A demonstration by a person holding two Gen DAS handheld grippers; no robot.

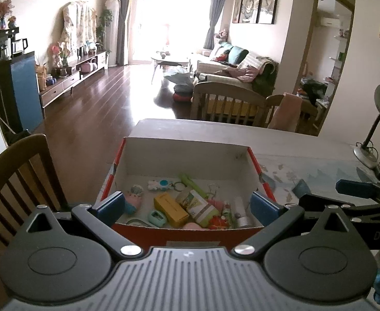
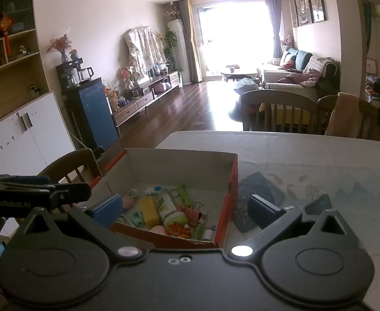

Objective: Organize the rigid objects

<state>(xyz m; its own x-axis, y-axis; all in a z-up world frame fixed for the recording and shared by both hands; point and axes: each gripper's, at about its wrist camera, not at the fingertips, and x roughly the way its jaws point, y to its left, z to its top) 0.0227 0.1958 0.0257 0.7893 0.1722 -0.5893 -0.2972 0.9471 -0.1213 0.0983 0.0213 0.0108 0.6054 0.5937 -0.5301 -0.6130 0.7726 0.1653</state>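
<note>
A red cardboard box (image 1: pixel 257 167) with a white inside stands on the table near its left corner. In it lie several small things: a yellow box (image 1: pixel 170 208), a green-labelled tube (image 1: pixel 197 206), a teal sharpener (image 1: pixel 157 218), a pink cactus toy (image 1: pixel 135 194) and a small silver-capped bottle (image 1: pixel 241 215). My left gripper (image 1: pixel 187 206) hovers open just before the box's near wall, empty. The right gripper (image 2: pixel 187 211) is open too, its left finger over the box (image 2: pixel 227 199) and its right finger outside, nothing held. The yellow box (image 2: pixel 149 211) and tube (image 2: pixel 170 211) show there too.
The table (image 1: pixel 306 145) has a patterned cover with blue shapes. A desk lamp (image 1: pixel 374 134) stands at its far right. A wooden chair (image 1: pixel 16 165) is at the left of the table, two more chairs (image 2: pixel 275 108) beyond its far edge. The right gripper's body (image 1: pixel 358 202) reaches in from the right.
</note>
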